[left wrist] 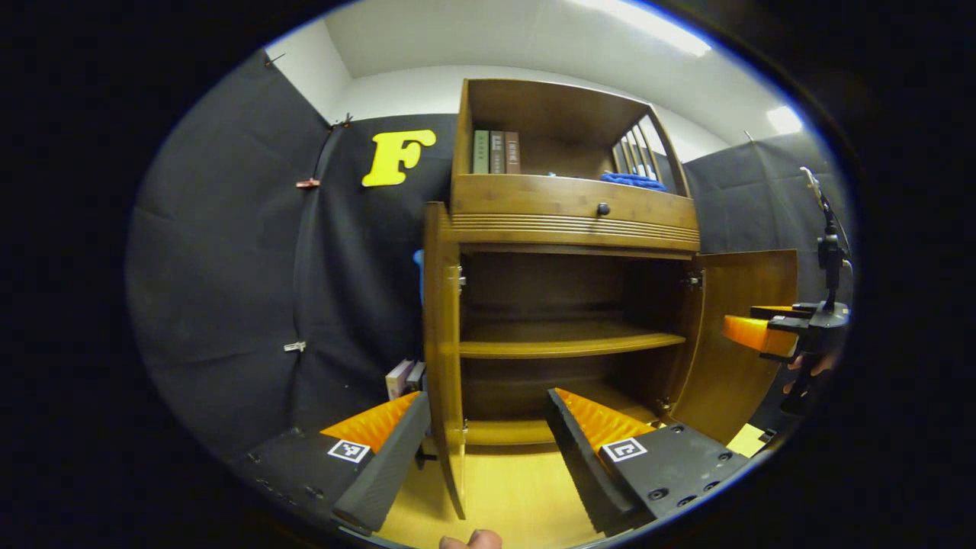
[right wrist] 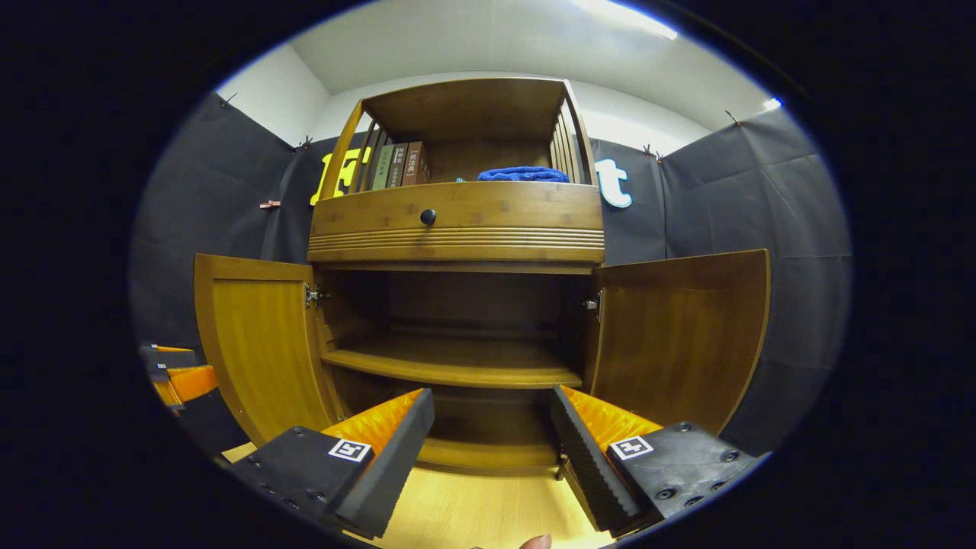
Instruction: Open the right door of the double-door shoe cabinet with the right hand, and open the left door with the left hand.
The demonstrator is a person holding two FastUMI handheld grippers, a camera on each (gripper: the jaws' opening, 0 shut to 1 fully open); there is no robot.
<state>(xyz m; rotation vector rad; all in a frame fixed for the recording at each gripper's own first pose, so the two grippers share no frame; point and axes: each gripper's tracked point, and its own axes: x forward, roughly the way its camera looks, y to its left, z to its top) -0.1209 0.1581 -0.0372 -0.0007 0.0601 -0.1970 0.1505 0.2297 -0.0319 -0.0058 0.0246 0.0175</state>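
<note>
Both doors already stand wide: the left door (right wrist: 255, 343) at nine o'clock, the right door (right wrist: 682, 335) at three. The left gripper (left wrist: 488, 427) and right gripper (right wrist: 492, 435) are spread, holding nothing; best to draw back straight, clear of door edges.

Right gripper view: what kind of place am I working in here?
Likely a staged booth, not a lived-in home: black cloth walls surround a lone wooden shoe cabinet, both doors open, with books and a blue cloth on top.

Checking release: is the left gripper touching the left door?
Cannot tell. In the left gripper view the left door stands edge-on between the open fingers of the left gripper; contact isn't plain.
</note>
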